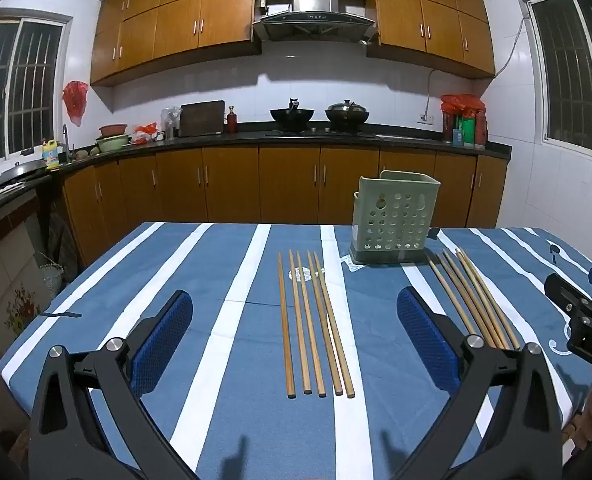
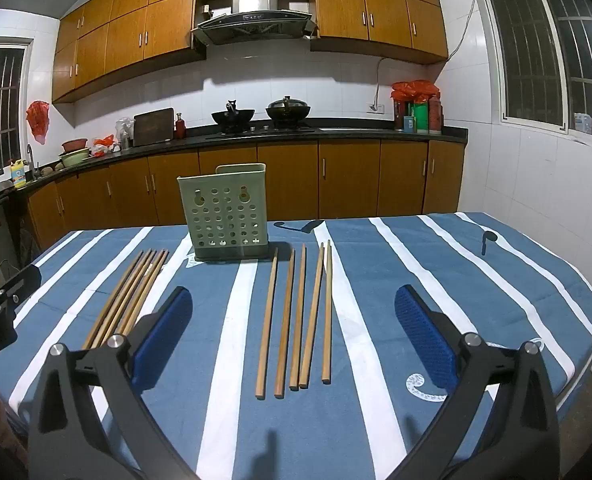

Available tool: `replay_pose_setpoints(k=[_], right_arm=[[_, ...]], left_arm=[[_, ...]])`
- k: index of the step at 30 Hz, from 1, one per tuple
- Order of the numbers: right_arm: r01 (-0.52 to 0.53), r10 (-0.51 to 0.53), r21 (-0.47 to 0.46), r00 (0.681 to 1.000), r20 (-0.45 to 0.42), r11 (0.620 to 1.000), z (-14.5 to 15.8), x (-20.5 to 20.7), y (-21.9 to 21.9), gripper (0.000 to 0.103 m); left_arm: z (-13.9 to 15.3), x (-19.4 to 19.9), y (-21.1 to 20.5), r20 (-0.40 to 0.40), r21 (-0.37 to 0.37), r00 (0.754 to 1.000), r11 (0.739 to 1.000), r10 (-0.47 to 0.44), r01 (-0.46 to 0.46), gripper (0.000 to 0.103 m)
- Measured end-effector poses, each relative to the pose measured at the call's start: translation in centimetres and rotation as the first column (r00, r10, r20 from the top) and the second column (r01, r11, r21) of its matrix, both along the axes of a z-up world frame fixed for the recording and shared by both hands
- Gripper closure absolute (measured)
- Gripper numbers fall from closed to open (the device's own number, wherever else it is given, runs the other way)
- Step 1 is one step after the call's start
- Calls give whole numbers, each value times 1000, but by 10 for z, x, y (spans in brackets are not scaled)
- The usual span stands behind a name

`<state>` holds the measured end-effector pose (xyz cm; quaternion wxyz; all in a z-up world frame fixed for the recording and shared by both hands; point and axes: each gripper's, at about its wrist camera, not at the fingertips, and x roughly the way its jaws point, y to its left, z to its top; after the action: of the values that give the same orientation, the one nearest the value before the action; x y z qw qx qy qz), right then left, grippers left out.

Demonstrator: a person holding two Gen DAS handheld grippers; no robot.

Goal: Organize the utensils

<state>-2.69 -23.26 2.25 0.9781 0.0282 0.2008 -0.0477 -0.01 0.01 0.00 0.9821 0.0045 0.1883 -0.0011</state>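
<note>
I have two sets of wooden chopsticks lying flat on the blue-and-white striped tablecloth, five in each as far as I can count. The left set of chopsticks sits toward the middle of the table, long axes running from the near edge to the far edge, roughly parallel and slightly fanned, blunt ends nearest me. The right set of chopsticks lies the same way, near-to-far, thick ends toward the near edge and thin tips pointing at the far edge, close to the holder's base. Between the two sets and further back stands the green perforated utensil holder, upright on its darker base, near the far edge; I cannot see inside it from either view, and nothing sticks out above its rim. My left gripper hangs above the near edge with its blue pads spread wide apart and nothing between them but cloth and chopsticks below. My right gripper is likewise spread fully and gripping nothing.
</note>
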Motion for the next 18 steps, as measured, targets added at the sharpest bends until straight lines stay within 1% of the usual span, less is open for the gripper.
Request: replay_pose_setpoints(k=[18], right_arm=[[0,0,-1,1000,-1,1000,-1,0,1,4]], left_arm=[[0,0,0,-1,4,1000,1000,0,0,2]])
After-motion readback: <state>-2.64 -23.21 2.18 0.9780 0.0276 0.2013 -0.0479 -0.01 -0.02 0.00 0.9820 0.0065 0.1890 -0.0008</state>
